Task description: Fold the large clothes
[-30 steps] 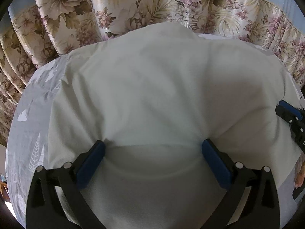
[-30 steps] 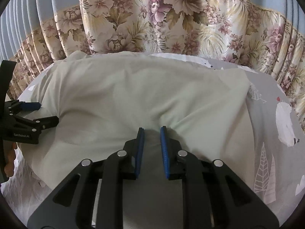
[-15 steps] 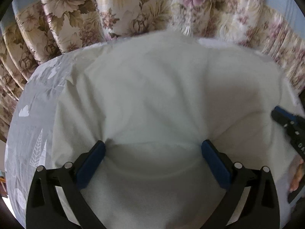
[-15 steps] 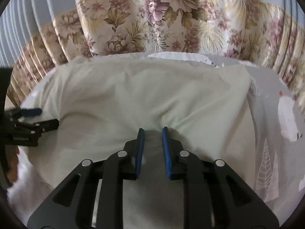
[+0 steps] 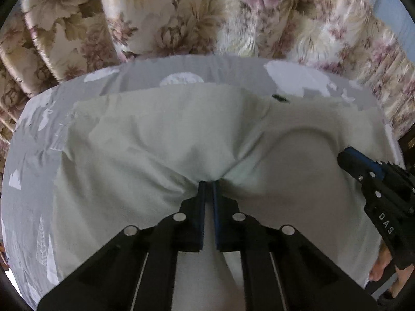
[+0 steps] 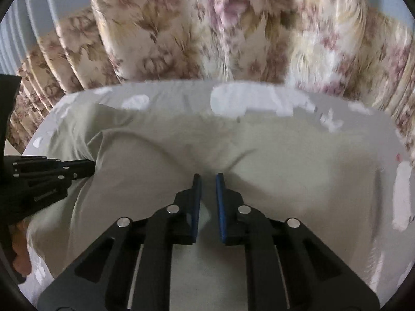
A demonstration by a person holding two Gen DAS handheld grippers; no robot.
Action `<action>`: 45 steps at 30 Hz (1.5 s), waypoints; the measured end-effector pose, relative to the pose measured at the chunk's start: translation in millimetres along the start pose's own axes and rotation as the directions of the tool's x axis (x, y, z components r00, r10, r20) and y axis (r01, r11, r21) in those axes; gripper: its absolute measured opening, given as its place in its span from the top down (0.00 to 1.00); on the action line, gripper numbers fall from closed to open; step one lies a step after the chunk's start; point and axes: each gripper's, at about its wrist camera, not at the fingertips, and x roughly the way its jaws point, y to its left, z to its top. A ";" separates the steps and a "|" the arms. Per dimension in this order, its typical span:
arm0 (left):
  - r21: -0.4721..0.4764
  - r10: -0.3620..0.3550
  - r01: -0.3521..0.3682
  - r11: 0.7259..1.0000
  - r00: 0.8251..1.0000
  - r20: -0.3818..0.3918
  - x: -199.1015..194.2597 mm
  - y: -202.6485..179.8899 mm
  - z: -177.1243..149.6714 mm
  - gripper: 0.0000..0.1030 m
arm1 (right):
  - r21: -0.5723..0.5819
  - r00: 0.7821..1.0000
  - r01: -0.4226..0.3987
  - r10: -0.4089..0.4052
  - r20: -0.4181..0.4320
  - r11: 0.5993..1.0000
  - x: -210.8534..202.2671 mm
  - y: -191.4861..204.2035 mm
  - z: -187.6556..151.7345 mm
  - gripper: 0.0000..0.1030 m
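Left wrist view: the left claw (image 5: 208, 184) is seen nearly shut, a pinch of pale green garment (image 5: 155, 140) held between its pads. The cloth is spread on a grey printed bed sheet (image 5: 28, 160), w/ floral curtain (image 5: 181, 13) at 12 o'clock. At 3 o'clock the right claw (image 5: 347, 155) is seen; "DAS" can be read on its body.

Right wrist view: the right claw is narrowly parted, a fold gripped between its pads. The left claw (image 6: 90, 167) shows at 9 o'clock; its label is too blurred to read.

Progress, judged: an edge is lifted by both, fold barely begun; most folding is left.
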 end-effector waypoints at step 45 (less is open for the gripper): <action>0.065 0.049 -0.063 0.996 0.980 0.195 -80.4 10.8 -125.4 0.98 | -0.081 0.988 -0.007 0.020 0.151 0.997 -101.8 5.1 -100.5 0.96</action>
